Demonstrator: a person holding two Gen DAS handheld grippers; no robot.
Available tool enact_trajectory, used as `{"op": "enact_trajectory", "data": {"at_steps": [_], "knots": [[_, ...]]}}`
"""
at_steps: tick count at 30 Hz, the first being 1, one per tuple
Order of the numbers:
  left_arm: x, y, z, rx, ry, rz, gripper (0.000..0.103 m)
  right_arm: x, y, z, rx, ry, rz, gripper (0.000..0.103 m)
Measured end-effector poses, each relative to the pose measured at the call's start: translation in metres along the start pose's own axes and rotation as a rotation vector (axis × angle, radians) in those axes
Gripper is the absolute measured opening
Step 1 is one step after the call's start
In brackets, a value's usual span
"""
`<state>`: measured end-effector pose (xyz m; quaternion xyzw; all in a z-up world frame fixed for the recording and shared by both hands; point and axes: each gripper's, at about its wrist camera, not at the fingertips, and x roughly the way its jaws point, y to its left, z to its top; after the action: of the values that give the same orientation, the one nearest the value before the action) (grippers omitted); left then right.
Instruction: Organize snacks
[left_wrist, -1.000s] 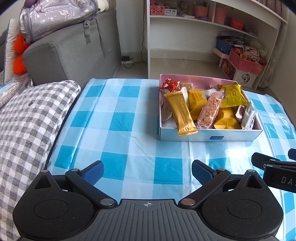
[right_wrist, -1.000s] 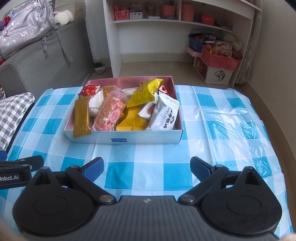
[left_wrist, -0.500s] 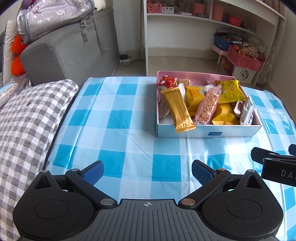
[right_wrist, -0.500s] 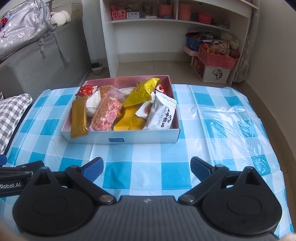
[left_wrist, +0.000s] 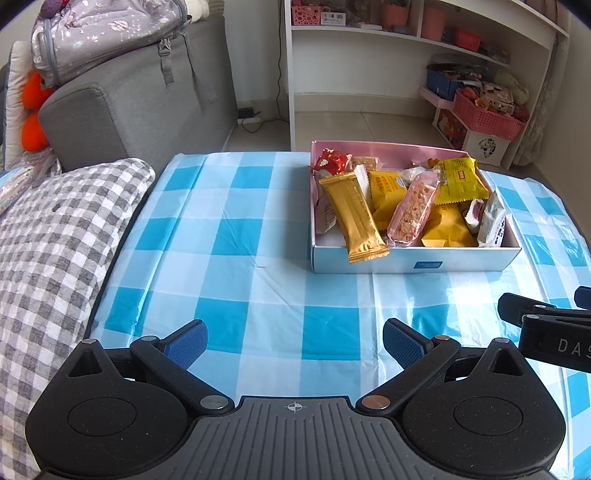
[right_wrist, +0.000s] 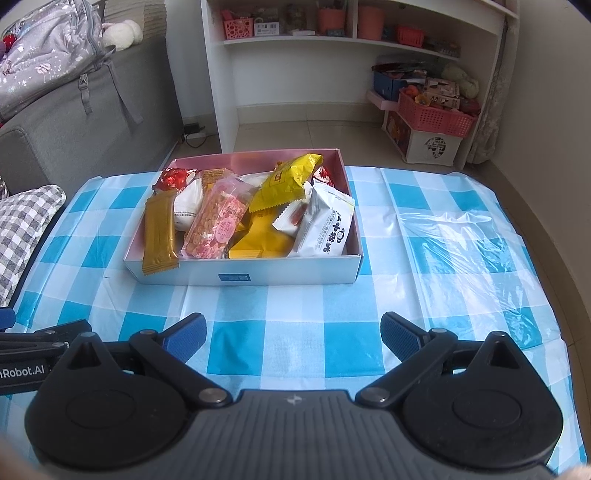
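A pink-lined white box stands on the blue checked tablecloth and is full of snack packets. Among them are a gold bar, a pink puffed-grain packet, a yellow bag and a white packet. My left gripper is open and empty, well short of the box. My right gripper is open and empty too, near the table's front edge. Each gripper shows at the edge of the other's view.
A grey checked cushion lies at the table's left edge, with a grey sofa behind it. A white shelf unit and pink baskets stand on the floor beyond the table. A clear plastic sheet lies right of the box.
Both grippers have drawn back and risen slightly, so the box sits a little farther off. Both stay open and nothing in the box has moved.
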<state>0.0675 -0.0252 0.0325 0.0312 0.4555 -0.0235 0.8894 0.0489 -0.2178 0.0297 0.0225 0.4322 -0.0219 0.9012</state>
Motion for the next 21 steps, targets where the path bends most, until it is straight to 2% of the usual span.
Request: {"op": "enact_trajectory", "data": {"at_steps": [21], "knots": [[0.0006, -0.0011, -0.0005, 0.002, 0.001, 0.0, 0.102, 0.0006, 0.0007, -0.0007, 0.0, 0.002, -0.001, 0.101]]}}
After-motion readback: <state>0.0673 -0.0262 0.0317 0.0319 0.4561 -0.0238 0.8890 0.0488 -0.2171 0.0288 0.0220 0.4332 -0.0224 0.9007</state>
